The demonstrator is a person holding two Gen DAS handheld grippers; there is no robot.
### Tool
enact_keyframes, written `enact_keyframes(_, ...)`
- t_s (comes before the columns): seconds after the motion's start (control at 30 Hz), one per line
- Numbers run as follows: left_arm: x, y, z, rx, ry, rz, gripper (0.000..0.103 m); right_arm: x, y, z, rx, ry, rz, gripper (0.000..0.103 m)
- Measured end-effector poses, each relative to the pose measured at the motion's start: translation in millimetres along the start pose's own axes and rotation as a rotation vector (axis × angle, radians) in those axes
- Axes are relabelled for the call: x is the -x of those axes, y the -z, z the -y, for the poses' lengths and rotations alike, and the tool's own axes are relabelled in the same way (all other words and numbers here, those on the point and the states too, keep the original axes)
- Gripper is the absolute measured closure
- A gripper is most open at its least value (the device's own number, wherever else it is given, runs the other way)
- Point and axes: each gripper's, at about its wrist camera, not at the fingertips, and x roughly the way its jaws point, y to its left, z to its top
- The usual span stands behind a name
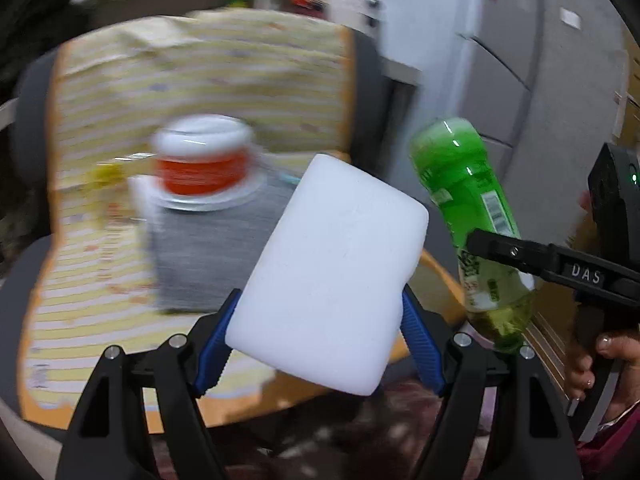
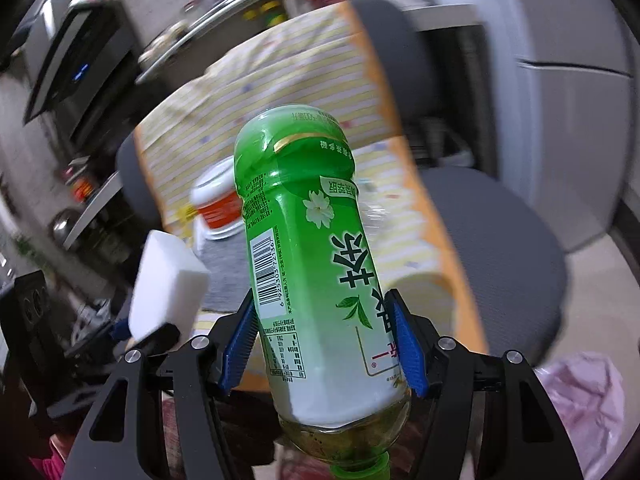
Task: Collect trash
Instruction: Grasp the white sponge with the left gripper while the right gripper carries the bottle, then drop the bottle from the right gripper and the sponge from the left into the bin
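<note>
My left gripper [image 1: 320, 344] is shut on a white foam block [image 1: 332, 276], held tilted above the chair seat. The same foam block [image 2: 164, 280] shows at the left of the right wrist view. My right gripper [image 2: 324, 344] is shut on a green tea bottle [image 2: 320, 272], held upside down with its cap toward the camera and a little liquid at the neck. In the left wrist view the green tea bottle [image 1: 468, 216] hangs at the right, clamped in the right gripper [image 1: 500, 252], whose handle a hand [image 1: 600, 364] holds. A red-and-white cup [image 1: 202, 164] stands on the chair.
A grey office chair [image 2: 500, 240] carries a yellow striped cushion [image 1: 168, 80] and a grey cloth [image 1: 212, 248]. A pink plastic bag [image 2: 580, 396] lies on the floor at the lower right. Grey cabinets [image 1: 520, 80] stand to the right, shelves and appliances [image 2: 72, 56] behind.
</note>
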Motion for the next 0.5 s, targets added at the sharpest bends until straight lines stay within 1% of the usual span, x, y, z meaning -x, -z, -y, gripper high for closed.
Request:
enact_keyframes(0.07, -16, 1, 31, -0.046, 0.074, -0.032, 0.029, 22, 7, 24, -0.040, 0.055, 0.026, 0.040)
enact_keyframes(0.1, -27, 3, 50, -0.077, 0.116, -0.055, 0.029, 40, 11, 41, -0.064, 0.099, 0.048, 0.040)
enact_keyframes(0.13, -34, 4, 63, -0.097, 0.145, -0.072, 0.029, 50, 14, 51, -0.078, 0.125, 0.061, 0.040)
enact_keyframes(0.2, -56, 8, 101, -0.157, 0.229, -0.130, 0.029, 75, 21, 75, -0.114, 0.194, 0.092, 0.040)
enact_keyframes(0.23, -65, 11, 117, -0.184, 0.256, -0.154, 0.029, 91, 26, 90, -0.139, 0.237, 0.108, 0.040)
enact_keyframes(0.3, -86, 17, 153, -0.251, 0.315, -0.210, 0.028, 111, 34, 113, -0.181, 0.290, 0.129, 0.040)
enact_keyframes(0.4, -116, 32, 199, -0.333, 0.352, -0.291, 0.028, 137, 51, 151, -0.262, 0.367, 0.147, 0.040)
enact_keyframes(0.5, -139, 45, 234, -0.387, 0.385, -0.354, 0.026, 144, 63, 175, -0.327, 0.399, 0.143, 0.040)
